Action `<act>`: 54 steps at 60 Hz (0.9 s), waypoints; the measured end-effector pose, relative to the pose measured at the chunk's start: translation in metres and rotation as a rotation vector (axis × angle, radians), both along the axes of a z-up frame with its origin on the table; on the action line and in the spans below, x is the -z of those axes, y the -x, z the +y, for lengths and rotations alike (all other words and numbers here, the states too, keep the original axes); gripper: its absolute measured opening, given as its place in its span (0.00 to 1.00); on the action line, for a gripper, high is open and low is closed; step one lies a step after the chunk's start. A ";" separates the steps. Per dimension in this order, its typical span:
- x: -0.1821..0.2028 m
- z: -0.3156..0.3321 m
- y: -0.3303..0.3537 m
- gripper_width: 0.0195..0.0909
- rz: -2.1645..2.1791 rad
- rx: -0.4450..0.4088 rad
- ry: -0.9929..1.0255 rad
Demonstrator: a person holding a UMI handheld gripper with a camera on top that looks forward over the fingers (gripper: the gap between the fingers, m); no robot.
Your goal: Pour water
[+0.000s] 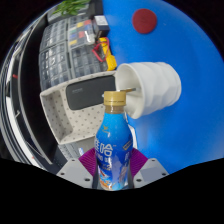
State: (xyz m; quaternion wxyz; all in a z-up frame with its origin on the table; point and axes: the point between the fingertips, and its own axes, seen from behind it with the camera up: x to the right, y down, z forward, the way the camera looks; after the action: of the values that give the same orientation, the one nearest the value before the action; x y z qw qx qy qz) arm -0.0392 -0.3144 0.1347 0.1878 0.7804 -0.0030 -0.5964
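The bottle (113, 150) hides its own base and the jaws' pads.

Tongs (113, 176) sit low at the bottom centre of the frame, both fingers angling inward from lower left and lower right. The pink pads (85, 158) show on the inner faces, and they're pressed against a blue bottle (113, 140) from either side, no gap showing. The bottle stands upright in the clamp, rising toward mid-frame.

We see a blue table (185, 45) bearing a white cup (153, 84) on its side and a red disc (145, 20).
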 end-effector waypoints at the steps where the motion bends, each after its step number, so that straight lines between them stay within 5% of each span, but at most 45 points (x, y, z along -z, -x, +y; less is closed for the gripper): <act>1: 0.000 0.000 0.001 0.30 -0.003 0.005 0.017; 18: 0.006 0.000 0.000 0.30 -0.008 -0.037 -0.043; 37: -0.071 0.086 0.003 0.30 0.182 -0.181 -0.983; 54: -0.089 0.221 0.008 0.30 0.150 -0.059 -1.535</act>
State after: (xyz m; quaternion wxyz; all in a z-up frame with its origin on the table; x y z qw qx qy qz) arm -0.0472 -0.0936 0.2236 -0.3906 0.6493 0.4450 -0.4773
